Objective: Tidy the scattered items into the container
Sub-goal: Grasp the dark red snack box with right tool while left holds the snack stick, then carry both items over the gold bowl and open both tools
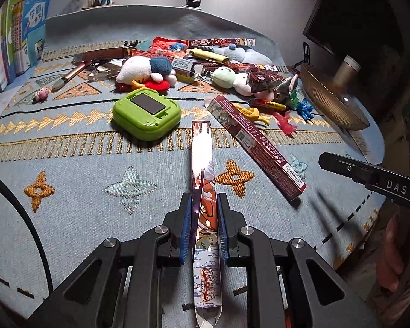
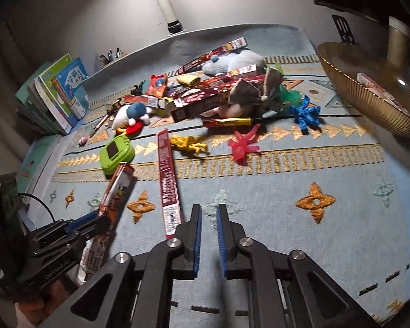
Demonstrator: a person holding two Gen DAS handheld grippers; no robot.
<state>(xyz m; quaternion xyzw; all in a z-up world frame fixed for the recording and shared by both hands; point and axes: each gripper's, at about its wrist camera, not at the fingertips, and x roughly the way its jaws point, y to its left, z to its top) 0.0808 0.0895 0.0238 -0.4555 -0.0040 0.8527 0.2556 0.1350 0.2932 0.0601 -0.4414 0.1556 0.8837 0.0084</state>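
Left wrist view: a blue patterned cloth (image 1: 82, 169) spreads beneath both grippers, and the gold ribbed bowl (image 1: 330, 101) sits far ahead to the right. Left gripper (image 1: 204, 205) is clamped on a long printed box (image 1: 202, 164) that points forward. Right gripper (image 2: 209, 213) hangs over the cloth, jaws slightly apart, nothing between them; a dark red box (image 2: 168, 180) lies just left.
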